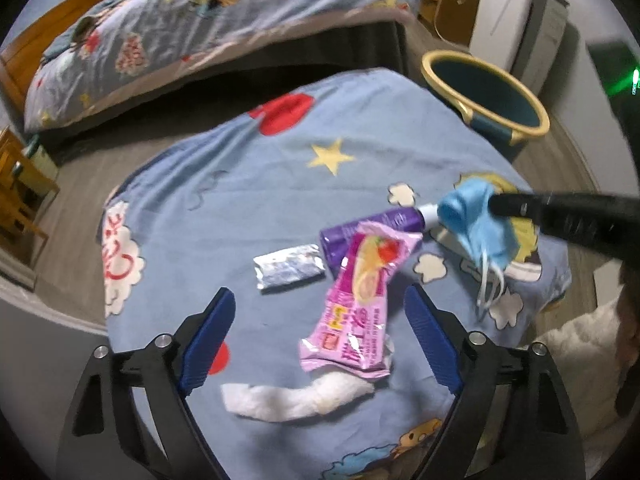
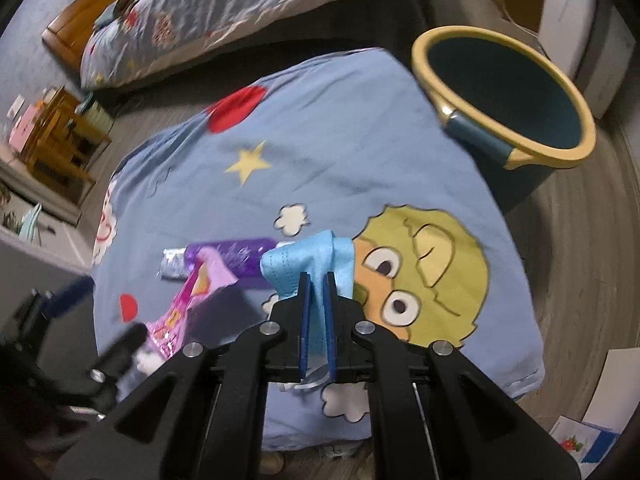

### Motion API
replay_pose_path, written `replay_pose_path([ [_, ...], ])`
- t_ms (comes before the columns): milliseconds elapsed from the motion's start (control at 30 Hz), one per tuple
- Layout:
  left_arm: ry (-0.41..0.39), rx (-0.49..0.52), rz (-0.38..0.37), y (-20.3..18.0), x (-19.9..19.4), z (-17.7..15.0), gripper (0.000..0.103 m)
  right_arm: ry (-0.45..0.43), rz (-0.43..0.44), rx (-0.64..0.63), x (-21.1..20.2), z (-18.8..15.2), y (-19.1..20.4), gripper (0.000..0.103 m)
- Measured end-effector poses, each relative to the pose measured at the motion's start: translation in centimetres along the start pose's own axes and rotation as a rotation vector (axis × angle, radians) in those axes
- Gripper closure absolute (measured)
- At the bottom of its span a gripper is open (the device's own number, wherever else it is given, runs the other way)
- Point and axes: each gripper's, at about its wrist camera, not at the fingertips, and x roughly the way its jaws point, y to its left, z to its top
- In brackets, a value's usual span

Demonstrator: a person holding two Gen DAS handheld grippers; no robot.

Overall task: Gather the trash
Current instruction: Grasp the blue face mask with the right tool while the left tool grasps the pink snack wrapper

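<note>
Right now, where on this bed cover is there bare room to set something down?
The widest free patch runs from the yellow star and red spot toward the bucket. It is crowded nearer: foil packet, purple tube, pink wrapper and white tissue cluster together.

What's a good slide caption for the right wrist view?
Right tongs shut on a blue face mask above the cartoon bedsheet, teal bin waiting beyond.

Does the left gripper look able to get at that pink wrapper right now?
Probably yes. The left gripper is open above the pink wrapper, which lies bare on the blue sheet with nothing over it.
</note>
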Motion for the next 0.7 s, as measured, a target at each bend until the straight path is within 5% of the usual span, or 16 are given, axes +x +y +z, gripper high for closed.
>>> replay_pose_path([
  [567,0.106,0.045,-0.023,-1.7,3.7,-0.5,0.065,0.001,0.012,-0.008,0.3,0.6,-0.1,0.097],
  [700,0.106,0.051,-0.031,-1.8,3.8,-0.4,0.093,-0.001,0.022,-0.025,0.3,0.7,0.3,0.097],
])
